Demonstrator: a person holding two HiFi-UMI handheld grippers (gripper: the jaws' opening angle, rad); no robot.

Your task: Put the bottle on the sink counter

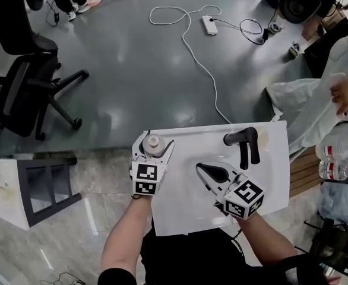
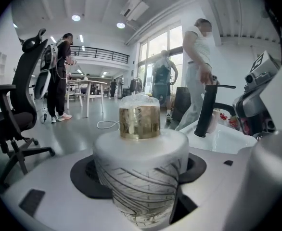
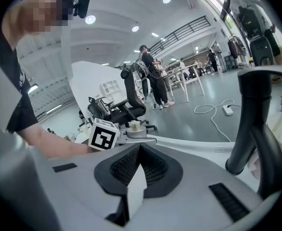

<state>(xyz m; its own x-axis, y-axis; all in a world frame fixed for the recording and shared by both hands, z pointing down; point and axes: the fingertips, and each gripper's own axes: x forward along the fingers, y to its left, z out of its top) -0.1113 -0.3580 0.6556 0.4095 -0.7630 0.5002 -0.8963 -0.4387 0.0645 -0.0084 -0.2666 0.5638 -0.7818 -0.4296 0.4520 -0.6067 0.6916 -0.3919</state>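
Observation:
A squat clear bottle [image 1: 154, 143] with ribbed sides and a gold neck under a wrapped cap [image 2: 139, 121] sits between the jaws of my left gripper [image 1: 155, 142], which is shut on it. It is at the far left corner of the white sink counter [image 1: 186, 209]. In the left gripper view the bottle [image 2: 141, 177] fills the middle and stands upright. My right gripper [image 1: 200, 168] is shut and holds nothing, its tips meeting over the white basin just left of the black faucet [image 1: 245, 142]. From the right gripper [image 3: 137, 150] view, the left gripper and its bottle [image 3: 133, 125] lie straight ahead.
The faucet [image 3: 256, 129] rises close on the right. A black office chair [image 1: 25, 94] and a white shelf unit [image 1: 25, 189] stand left of the counter. A white cable and power strip [image 1: 209, 24] lie on the grey floor. Packed water bottles [image 1: 340, 153] and a person's hand [image 1: 346, 91] are at the right.

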